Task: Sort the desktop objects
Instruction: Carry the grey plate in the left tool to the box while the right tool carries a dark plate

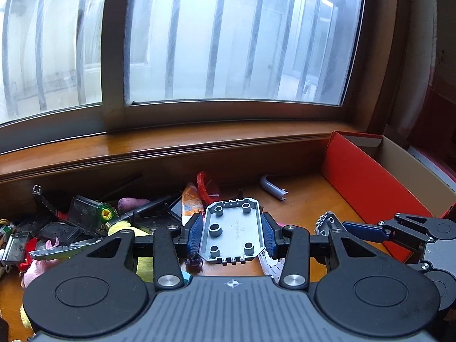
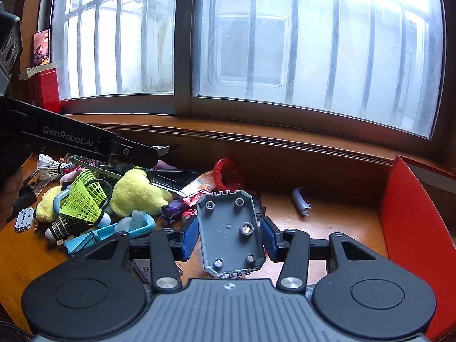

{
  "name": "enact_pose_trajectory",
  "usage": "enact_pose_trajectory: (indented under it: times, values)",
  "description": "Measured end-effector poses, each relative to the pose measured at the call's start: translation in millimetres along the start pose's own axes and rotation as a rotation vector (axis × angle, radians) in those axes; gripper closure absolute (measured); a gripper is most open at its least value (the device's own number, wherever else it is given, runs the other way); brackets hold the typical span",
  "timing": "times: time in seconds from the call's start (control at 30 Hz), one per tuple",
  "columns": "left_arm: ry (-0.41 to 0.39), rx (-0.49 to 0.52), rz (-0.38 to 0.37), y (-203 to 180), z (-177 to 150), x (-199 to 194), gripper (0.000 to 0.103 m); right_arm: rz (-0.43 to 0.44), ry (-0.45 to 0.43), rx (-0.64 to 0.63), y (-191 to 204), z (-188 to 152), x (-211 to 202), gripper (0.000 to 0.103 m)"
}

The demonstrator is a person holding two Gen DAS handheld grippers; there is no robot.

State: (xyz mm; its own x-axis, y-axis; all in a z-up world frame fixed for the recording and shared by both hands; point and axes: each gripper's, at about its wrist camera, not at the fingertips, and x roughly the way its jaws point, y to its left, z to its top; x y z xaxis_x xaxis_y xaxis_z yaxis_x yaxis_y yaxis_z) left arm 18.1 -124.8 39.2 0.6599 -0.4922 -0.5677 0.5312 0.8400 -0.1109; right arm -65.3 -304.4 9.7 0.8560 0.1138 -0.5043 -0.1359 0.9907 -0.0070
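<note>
Left of the red box, we find each gripper clamped on a grey plate: left gripper on one, right gripper on another.

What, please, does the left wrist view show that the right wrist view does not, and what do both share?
Only the left wrist view: a green-capped dark translucent block in the pile, and the right gripper entering from the right. Only the right wrist view: a neon-green plastic shuttlecock, a white feather shuttlecock and a light-blue plastic case. Both: a grey plastic plate clamped between blue fingers, a red cardboard box, a curved white plastic piece.
</note>
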Motion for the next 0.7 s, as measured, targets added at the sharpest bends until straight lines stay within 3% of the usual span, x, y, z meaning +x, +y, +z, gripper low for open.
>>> enact_pose_trajectory:
  times: [0.7]
  values:
    - [0.008,0.036,0.001,-36,0,2,0.059,-0.018,-0.028,0.074,-38,-7,-20,0.054]
